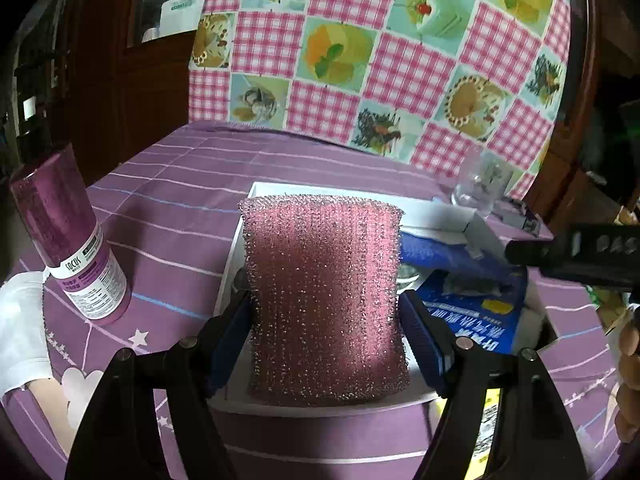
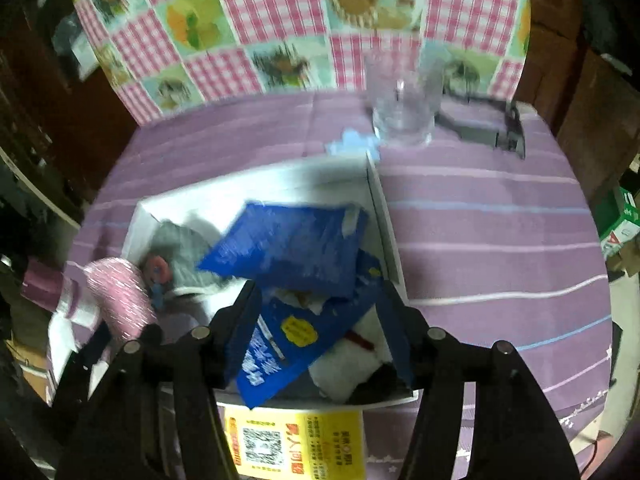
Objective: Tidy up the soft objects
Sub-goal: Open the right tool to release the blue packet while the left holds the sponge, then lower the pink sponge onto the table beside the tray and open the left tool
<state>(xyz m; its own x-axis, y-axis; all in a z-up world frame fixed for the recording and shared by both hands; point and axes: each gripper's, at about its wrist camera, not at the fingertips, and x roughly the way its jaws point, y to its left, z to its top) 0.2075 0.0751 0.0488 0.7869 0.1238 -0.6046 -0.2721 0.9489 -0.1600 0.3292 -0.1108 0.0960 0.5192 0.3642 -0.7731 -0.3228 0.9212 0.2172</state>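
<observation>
My left gripper (image 1: 325,316) is shut on a pink glittery scouring sponge (image 1: 324,300) and holds it upright over the left part of a white box (image 1: 340,194). The sponge also shows at the left of the right wrist view (image 2: 120,300). My right gripper (image 2: 320,320) hovers over the box's near right part (image 2: 384,216), open, with nothing held between its fingers. Below it lie a blue packet (image 2: 292,248), a second blue printed packet (image 2: 280,344), a grey soft item (image 2: 180,256) and a white cloth (image 2: 348,368).
A purple spray can (image 1: 68,236) lies on the purple striped tablecloth (image 1: 168,184) at left. A clear glass (image 2: 404,108) and a dark tool (image 2: 492,128) stand behind the box. A yellow leaflet (image 2: 296,440) hangs at the box's near side. A checked cloth (image 1: 380,52) backs the table.
</observation>
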